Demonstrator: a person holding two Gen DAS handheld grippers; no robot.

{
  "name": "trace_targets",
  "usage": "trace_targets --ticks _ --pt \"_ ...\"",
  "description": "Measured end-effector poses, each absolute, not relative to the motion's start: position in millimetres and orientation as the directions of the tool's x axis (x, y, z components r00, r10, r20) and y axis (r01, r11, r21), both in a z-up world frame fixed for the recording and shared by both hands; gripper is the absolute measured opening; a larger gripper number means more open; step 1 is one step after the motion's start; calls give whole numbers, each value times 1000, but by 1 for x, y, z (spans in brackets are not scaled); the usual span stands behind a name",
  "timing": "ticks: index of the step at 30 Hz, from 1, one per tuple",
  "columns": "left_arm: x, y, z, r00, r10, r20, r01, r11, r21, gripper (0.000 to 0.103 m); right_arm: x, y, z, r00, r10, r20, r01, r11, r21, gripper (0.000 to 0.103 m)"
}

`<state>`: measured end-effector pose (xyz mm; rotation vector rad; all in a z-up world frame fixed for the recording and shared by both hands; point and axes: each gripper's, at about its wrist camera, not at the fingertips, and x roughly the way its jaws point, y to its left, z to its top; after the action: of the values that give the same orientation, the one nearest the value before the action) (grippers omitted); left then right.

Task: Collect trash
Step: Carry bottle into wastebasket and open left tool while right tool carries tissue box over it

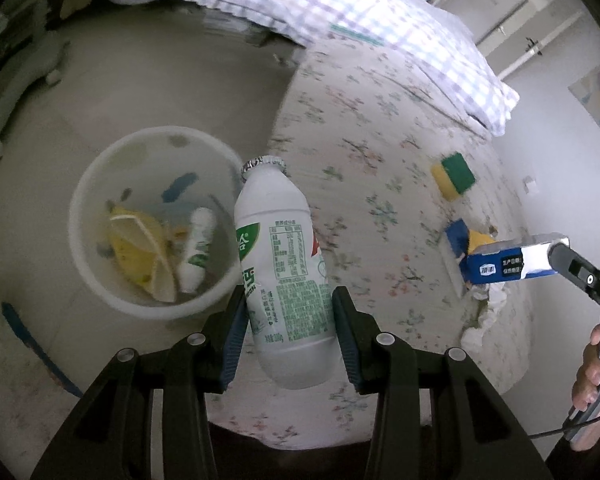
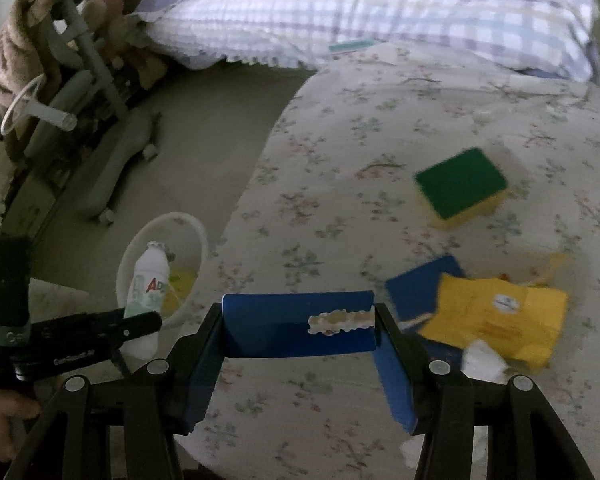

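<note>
- The bed (image 2: 380,128) carries the remaining litter: a green-and-yellow sponge (image 2: 462,186), a yellow packet (image 2: 496,320) and crumpled tissue (image 1: 494,304), all lying near one another.
- The white bin (image 1: 88,216) stands on the floor just beside the bed edge, within reach of a drop; it already holds a small bottle and yellow wrapping.
- My left tongs (image 1: 288,320) pinch the white drink bottle (image 1: 276,240) across its body, cap toward the bin's rim.
- My right tongs (image 2: 300,332) clamp the blue carton (image 2: 292,328) across its width, above the bed.
</note>
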<state>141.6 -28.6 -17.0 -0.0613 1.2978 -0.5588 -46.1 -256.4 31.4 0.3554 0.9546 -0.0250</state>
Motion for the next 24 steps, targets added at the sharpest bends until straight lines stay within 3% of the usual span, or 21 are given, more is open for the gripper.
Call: trace_targets --ticks 21,23,24 --pt "190 48 -71 255 -430 -866 226 897 -379 46 50 -140 -21 543 272 -794 34 938 345 61" --pt "192 53 -70 276 -402 -873 208 912 -354 52 56 -134 -24 543 270 -795 28 940 339 61" --pt "191 55 -68 290 -382 -877 204 920 -334 63 58 -132 -25 543 269 -795 24 942 335 61"
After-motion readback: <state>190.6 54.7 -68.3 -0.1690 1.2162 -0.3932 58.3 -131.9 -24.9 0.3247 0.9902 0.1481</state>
